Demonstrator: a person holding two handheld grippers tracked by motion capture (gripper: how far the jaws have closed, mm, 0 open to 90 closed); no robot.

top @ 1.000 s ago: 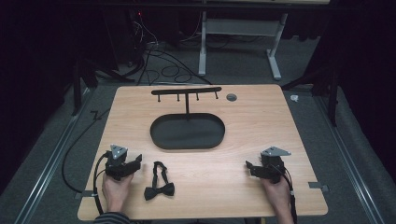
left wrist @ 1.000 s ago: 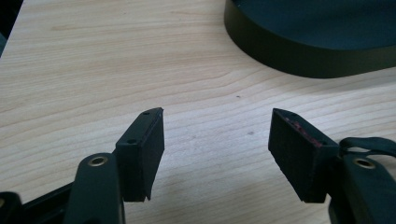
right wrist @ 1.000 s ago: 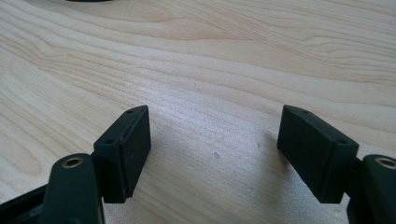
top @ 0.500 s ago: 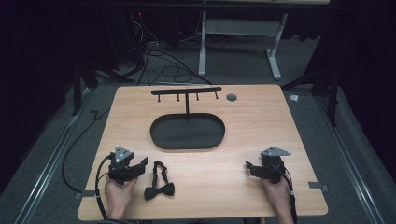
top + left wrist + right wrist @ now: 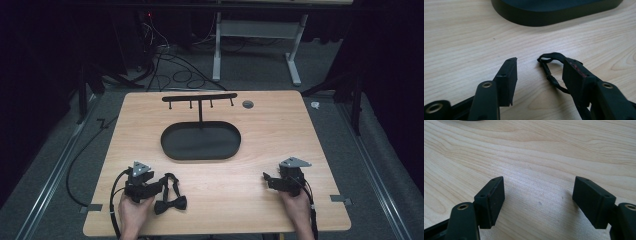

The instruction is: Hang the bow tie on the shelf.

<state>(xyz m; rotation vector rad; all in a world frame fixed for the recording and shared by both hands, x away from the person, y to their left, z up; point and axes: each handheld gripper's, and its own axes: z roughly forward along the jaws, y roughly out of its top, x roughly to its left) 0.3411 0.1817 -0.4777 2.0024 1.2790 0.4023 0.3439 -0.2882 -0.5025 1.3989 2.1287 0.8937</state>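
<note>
A dark room with grey carpet [image 5: 60, 165], loose cables [image 5: 170, 65] and a white desk frame [image 5: 295, 55] surrounds a light wooden table [image 5: 280, 125]. On it stands a black oval tray [image 5: 200, 145] with a hook bar [image 5: 200, 97] rising behind. Near the front edge, the left gripper [image 5: 161, 186] has just been closing, its 2 jaws apart around the strap of a black bow tie [image 5: 171, 203] lying flat just beside it, pads not pressing. The right gripper [image 5: 266, 178] rests on bare wood, jaws spread wide.

Table [image 5: 260, 150]: pale wood grain, smooth, faint sheen. Tray [image 5: 201, 141]: black, matt, smooth. Bow tie [image 5: 171, 204]: black cloth; its strap [image 5: 549, 72] is woven fabric. Left gripper [image 5: 539, 75]: matt black plastic with brass-coloured rivets.
</note>
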